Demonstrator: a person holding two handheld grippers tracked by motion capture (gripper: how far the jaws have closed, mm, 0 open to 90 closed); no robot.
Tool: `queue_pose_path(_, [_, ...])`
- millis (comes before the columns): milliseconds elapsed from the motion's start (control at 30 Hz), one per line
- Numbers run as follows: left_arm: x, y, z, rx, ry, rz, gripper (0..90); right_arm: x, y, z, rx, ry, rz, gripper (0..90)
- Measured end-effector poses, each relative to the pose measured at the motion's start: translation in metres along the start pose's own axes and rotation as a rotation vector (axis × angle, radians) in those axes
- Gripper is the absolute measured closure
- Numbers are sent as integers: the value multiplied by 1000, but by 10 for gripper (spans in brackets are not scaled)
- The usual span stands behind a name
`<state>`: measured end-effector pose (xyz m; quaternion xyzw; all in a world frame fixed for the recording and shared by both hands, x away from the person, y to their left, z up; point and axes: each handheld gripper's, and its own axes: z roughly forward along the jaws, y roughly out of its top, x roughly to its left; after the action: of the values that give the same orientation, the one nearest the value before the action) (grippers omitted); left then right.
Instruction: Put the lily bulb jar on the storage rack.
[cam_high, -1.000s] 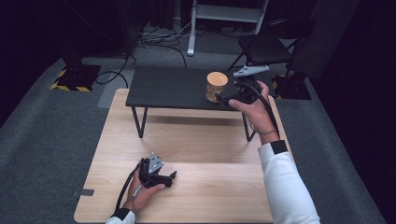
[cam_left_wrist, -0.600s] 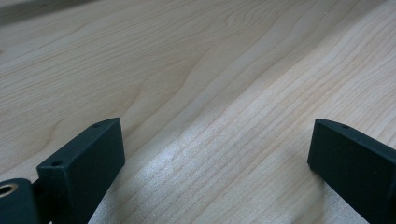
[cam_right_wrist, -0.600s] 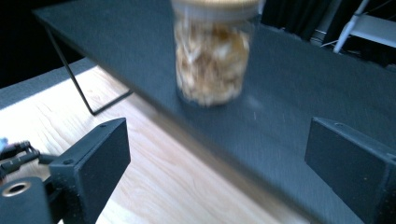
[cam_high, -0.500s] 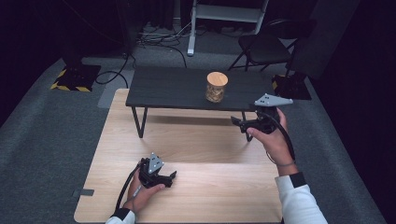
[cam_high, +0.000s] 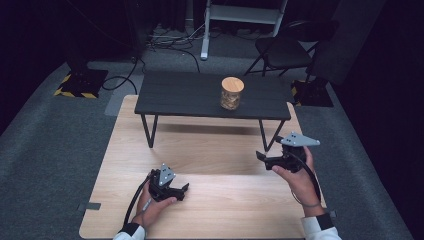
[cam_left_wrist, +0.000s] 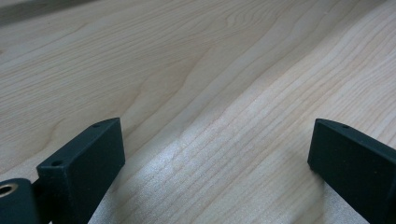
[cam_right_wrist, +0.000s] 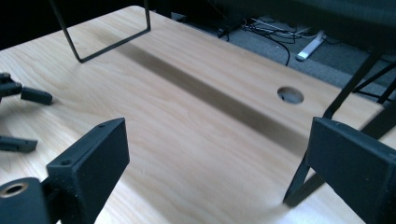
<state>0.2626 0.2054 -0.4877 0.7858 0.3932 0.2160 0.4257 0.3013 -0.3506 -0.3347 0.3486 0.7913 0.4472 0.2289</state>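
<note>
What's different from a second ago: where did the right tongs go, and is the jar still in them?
The right tongs let go of the jar and drew back toward the person, down over the wooden table, jaws open and empty. The jar stays on the black bench; the left tongs haven't moved.

wooden table (cam_high: 210, 155) | bears black bench (cam_high: 200, 95) | bench holds jar (cam_high: 232, 93)

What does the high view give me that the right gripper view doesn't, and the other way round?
High view alone: the jar with a wooden lid standing on the black raised shelf, free of both claws, and the person's hands. Right gripper view alone: a round hole in the wooden table, and the right claw open with nothing between its jaws. Both: the light wooden table, the shelf's wire legs and the left claw.
</note>
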Motion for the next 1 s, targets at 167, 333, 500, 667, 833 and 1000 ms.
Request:
queue_pose_path(167, [0,0,0,1,0,0,36,2,-40,-3,-5,-10,33,58])
queue_pose_path(333, [0,0,0,0,0,0,36,3,-71,-3,-1,-13,61,58])
queue_pose_path(500, [0,0,0,1,1,0,36,7,-91,0,21,-22,65,58])
queue_pose_path(667, [0,0,0,0,1,0,36,13,-103,8,67,-24,47,58])
queue_pose_path(833, [0,0,0,0,1,0,36,14,-114,13,90,-13,57,58])
queue_pose_path(1000, [0,0,0,0,1,0,36,17,-122,16,114,-10,58,58])
